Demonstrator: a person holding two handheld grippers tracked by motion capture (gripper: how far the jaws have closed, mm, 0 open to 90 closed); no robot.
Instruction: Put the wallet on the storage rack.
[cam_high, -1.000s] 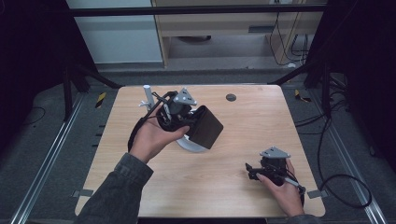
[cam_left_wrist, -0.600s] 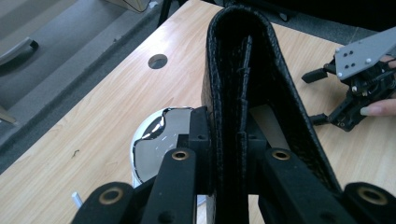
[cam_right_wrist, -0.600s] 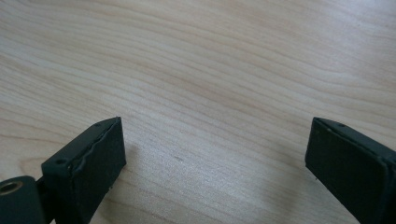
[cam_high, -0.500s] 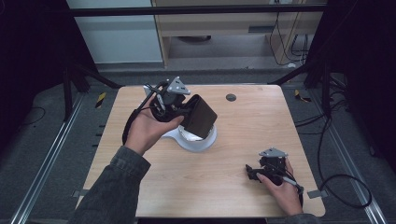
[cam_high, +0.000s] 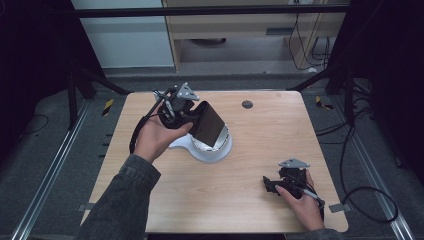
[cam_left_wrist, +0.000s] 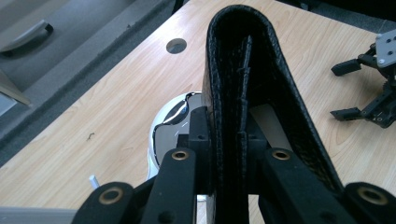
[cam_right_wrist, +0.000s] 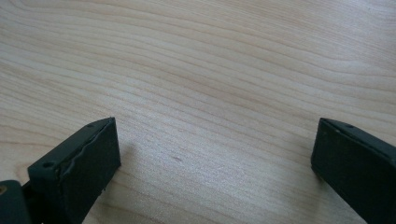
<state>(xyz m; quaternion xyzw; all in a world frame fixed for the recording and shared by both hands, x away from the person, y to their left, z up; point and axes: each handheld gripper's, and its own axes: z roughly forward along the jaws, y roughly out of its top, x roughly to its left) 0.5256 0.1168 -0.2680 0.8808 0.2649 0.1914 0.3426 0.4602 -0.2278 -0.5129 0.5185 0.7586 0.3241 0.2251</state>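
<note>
Two grippers on the table (cam_high: 150, 210), only one loaded. Left gripper (cam_high: 192, 119) is pinching a black textured case (cam_high: 207, 125), pads clamped on both faces of its near end; in the left gripper view the case (cam_left_wrist: 243, 93) runs straight out from between the jaws, standing on edge, rounded fold at the far end. Just beneath and beyond the left jaws sits a white base with a shiny chrome top (cam_left_wrist: 170, 128); in the high view the case hangs tilted over that base (cam_high: 212, 150), its lower edge at the chrome disc, contact can't be confirmed. A round hole (cam_high: 247, 104) in the tabletop lies further out past the case tip.

Right gripper (cam_high: 272, 182) is well apart from the left, near the table's front right corner, low on the wood. Its jaws have just been opening and now stand spread wide, nothing between them but bare wood grain (cam_right_wrist: 210, 93). Right gripper also shows in the left gripper view (cam_left_wrist: 362, 91), off to the right of the case, jaws apart.
</note>
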